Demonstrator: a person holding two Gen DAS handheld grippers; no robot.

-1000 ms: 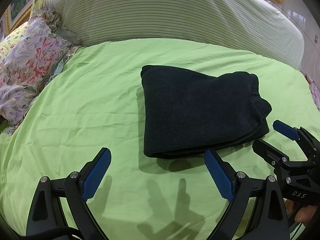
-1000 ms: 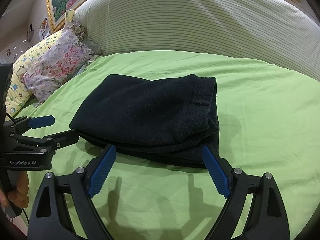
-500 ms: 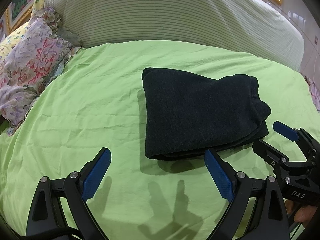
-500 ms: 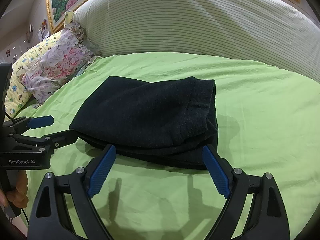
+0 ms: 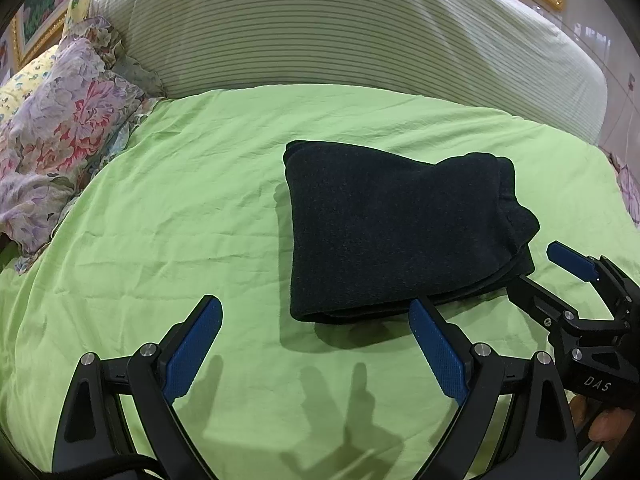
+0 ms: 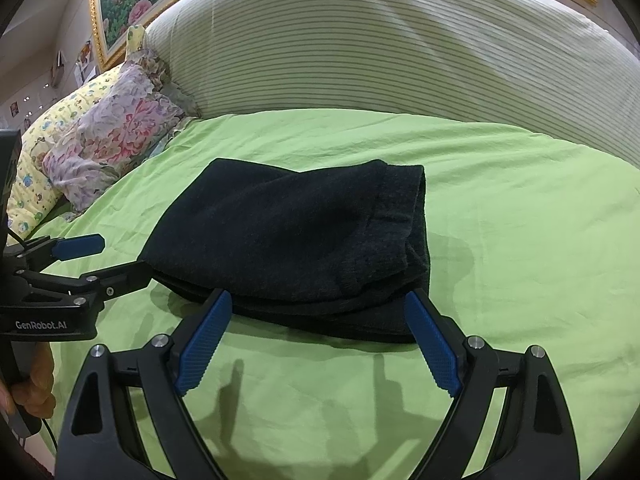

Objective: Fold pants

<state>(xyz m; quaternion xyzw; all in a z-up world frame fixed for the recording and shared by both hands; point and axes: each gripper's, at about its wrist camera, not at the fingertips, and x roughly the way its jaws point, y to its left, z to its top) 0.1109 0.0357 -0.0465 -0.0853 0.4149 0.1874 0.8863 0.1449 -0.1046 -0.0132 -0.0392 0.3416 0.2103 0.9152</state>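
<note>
Both grippers farther from pants (image 5: pixel 396 228).

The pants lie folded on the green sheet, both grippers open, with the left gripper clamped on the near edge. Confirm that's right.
One detail is wrong: the left gripper is not clamped on anything. The left wrist view shows its jaws spread wide over bare green sheet, short of the pants. The rest holds: the pants lie folded and the right gripper is open too.

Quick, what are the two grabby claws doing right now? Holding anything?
Left gripper: open, holding nothing, just short of the folded black pants.
Right gripper: open, holding nothing.
</note>
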